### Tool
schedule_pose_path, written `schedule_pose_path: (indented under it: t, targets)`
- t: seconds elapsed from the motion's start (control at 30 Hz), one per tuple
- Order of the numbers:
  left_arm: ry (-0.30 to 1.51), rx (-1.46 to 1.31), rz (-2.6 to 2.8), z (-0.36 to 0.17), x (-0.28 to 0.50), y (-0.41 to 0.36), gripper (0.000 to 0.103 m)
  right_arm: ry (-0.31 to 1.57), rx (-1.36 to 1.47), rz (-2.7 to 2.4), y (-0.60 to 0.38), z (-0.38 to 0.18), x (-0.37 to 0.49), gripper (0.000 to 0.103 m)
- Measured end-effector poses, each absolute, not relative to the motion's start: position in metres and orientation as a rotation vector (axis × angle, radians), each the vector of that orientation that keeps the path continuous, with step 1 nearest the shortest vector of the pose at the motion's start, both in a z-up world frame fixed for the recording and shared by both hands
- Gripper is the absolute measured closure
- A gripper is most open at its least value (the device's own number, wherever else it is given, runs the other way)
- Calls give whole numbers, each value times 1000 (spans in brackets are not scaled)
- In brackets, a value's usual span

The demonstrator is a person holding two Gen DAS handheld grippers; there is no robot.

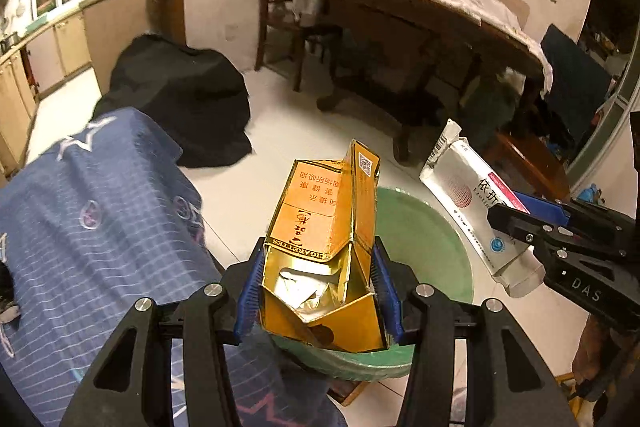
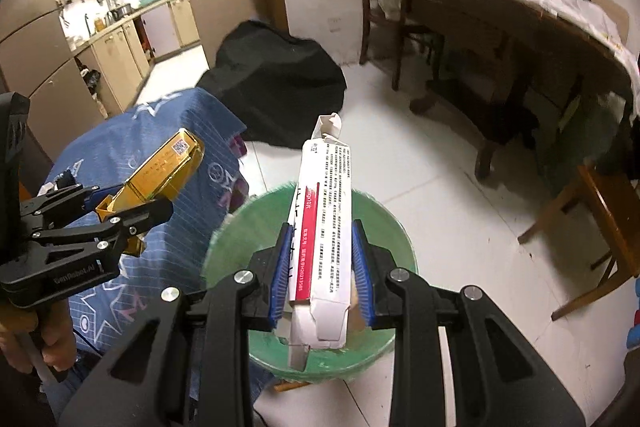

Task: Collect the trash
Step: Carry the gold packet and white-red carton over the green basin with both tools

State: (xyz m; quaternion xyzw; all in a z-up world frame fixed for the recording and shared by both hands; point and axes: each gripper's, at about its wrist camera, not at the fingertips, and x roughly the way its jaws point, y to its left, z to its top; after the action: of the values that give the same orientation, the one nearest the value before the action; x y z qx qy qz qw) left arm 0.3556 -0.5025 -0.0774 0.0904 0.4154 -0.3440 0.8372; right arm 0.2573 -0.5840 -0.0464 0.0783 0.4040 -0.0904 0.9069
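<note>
A gold cigarette carton (image 1: 320,247), its near end torn open with crumpled paper inside, sits clamped between the blue pads of the left claw (image 1: 318,291), its long axis running straight out ahead of the claw and tilted slightly upward at the far end. To that claw's right, the right claw (image 2: 322,267) pinches a white medicine box (image 2: 322,227) with a red stripe, its jaws narrowed onto the box's thin sides; the box also points forward, away from the claw, open flap at its far tip. Both cartons hang above a green bin (image 2: 380,223), whose round rim lies directly beneath and just ahead of the two claws. Left of the claws, a surface draped in blue star-patterned cloth (image 1: 100,219) crowds close to the bin's edge. Ahead, bare white floor tiles (image 2: 400,155) stretch open toward a black covered heap (image 2: 276,83), while a long wooden table (image 2: 520,39) and chair (image 2: 384,3) stand to the right.
</note>
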Motion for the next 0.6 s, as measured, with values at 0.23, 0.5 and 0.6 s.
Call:
schedule_pose_path:
  t: [0.23,0.5,0.6]
  targets:
    - [936,209,-729,-107,372,-524,52,904,156,-198,-597,-68,265,76]
    - [987,235,-738,-135,379,-545,52,956,168,-196,-611,-85,273,76]
    - [998,238,-736,-143,380,-549,52,963,171,-193,-614,-88,275,76]
